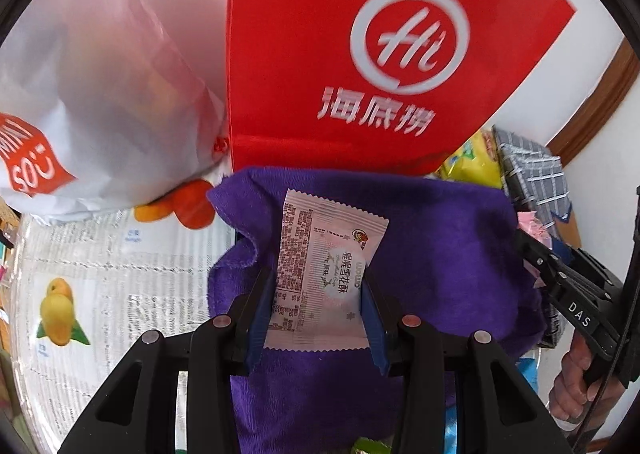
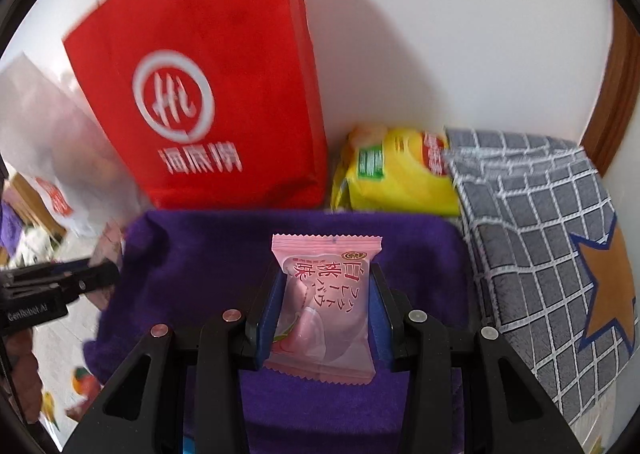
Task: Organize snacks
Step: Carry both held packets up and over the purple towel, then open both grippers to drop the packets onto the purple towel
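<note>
My left gripper (image 1: pixel 318 286) is shut on a pale pink snowflake-crisp packet (image 1: pixel 320 270), its printed back facing the camera, held above a purple cloth (image 1: pixel 440 254). In the right wrist view, my right gripper (image 2: pixel 324 294) is shut on a pink peach-flavour snack packet (image 2: pixel 320 306) over the same purple cloth (image 2: pixel 200 262). The right gripper also shows at the right edge of the left wrist view as a black tool (image 1: pixel 560 278) in a person's hand (image 1: pixel 576 378). The left gripper (image 2: pixel 92 278) shows at the left edge of the right wrist view.
A red paper bag (image 1: pixel 360 54) (image 2: pixel 212 94) stands behind the cloth against a white wall. A white plastic bag (image 1: pixel 100 94) lies to its left. A yellow snack bag (image 2: pixel 396 174) and a grey checked cloth (image 2: pixel 532 222) lie to the right. A fruit-print table cover (image 1: pixel 120 274) spreads on the left.
</note>
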Tool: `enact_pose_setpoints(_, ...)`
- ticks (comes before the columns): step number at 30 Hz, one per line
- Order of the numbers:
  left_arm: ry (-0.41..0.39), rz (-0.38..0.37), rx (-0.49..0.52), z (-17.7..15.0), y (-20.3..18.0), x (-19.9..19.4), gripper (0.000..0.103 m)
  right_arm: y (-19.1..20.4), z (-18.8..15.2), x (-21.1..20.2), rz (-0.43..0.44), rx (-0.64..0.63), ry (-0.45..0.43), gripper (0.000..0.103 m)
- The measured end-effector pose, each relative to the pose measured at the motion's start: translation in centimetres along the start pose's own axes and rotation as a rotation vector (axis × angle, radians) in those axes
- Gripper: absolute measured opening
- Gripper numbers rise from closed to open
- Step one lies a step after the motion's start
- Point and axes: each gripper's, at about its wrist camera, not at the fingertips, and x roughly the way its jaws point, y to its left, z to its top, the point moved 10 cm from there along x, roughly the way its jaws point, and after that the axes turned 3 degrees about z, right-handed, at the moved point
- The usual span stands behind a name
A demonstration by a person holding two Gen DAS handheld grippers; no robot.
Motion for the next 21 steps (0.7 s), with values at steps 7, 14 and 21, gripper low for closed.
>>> enact_pose_setpoints(7,0.048,0.007,-0.006,-0.5,0.0,2.5,0.039,-1.6,-1.9,2.9,-0.024,0.002,0.099,0.041)
enact_pose_setpoints(14,0.077,0.009,0.001,-0.8,-0.3,3.7,0.039,-2.0,-3.0,4.7,-0.03,0.007,0.15,0.041)
enact_pose_setpoints(21,0.091,0.007,-0.002,-0.9,-0.2,3.9,0.04,-2.3,-3.1,5.0,-0.029,0.014,0.153,0.041)
